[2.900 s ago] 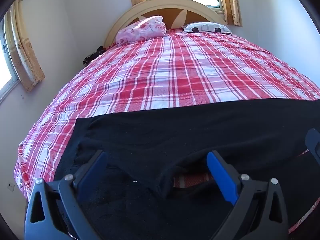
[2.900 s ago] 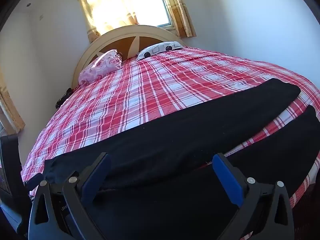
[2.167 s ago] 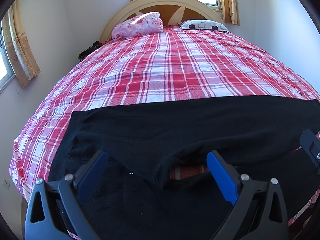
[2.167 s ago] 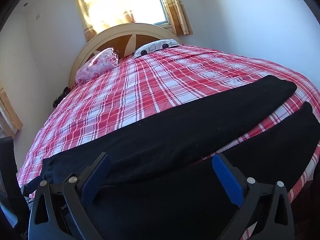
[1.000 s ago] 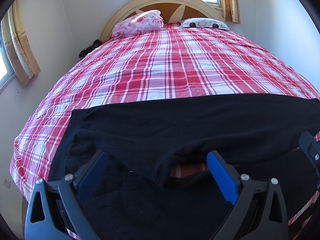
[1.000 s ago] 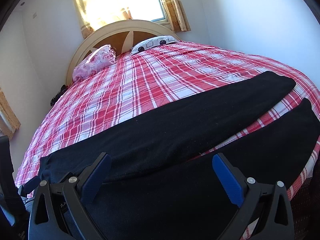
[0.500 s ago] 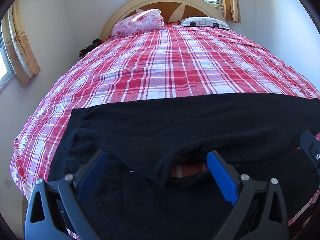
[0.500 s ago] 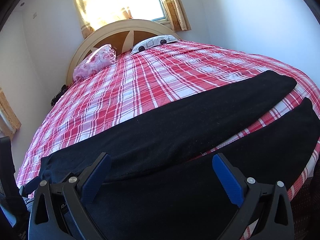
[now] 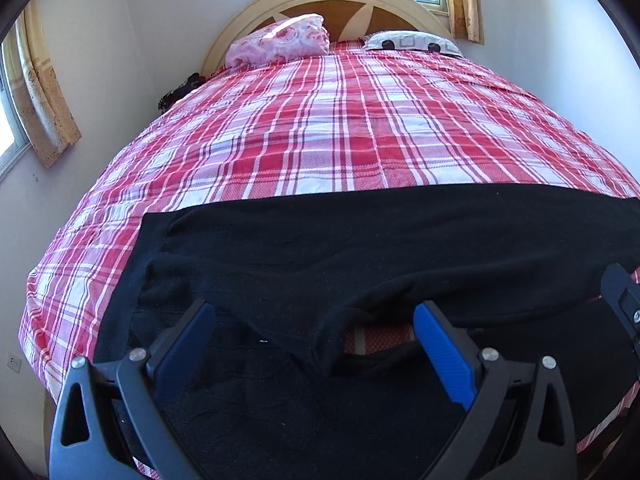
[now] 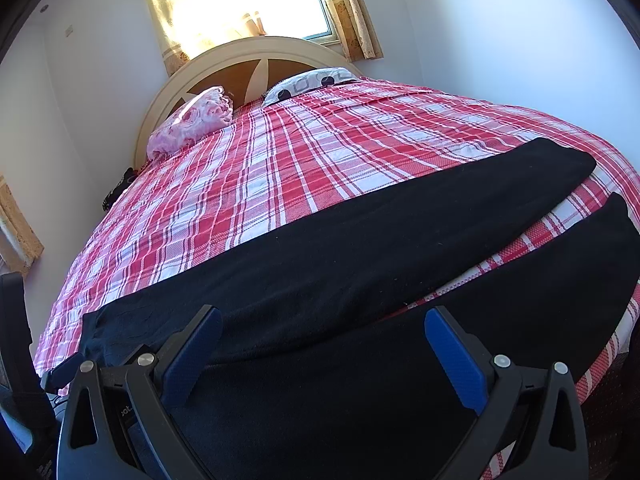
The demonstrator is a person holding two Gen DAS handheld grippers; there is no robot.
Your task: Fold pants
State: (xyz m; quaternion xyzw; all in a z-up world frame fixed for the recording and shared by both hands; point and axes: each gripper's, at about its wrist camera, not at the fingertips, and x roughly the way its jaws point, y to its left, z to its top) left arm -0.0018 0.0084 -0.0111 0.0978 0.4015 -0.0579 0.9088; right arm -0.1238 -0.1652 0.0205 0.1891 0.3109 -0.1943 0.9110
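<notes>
Hovering spread, both tongs (image 9: 314, 330) (image 10: 322, 336) overlook flat black pants (image 10: 400, 232).

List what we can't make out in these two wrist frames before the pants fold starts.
- Near hem of the pants: left wrist view, cut off by the bottom edge and the left hand-held gripper.
- Dark object beside the bed: too small to identify.
- Right hand-held gripper: open above the cloth; contact cannot be told.
- Floor: hidden by the bed.
</notes>
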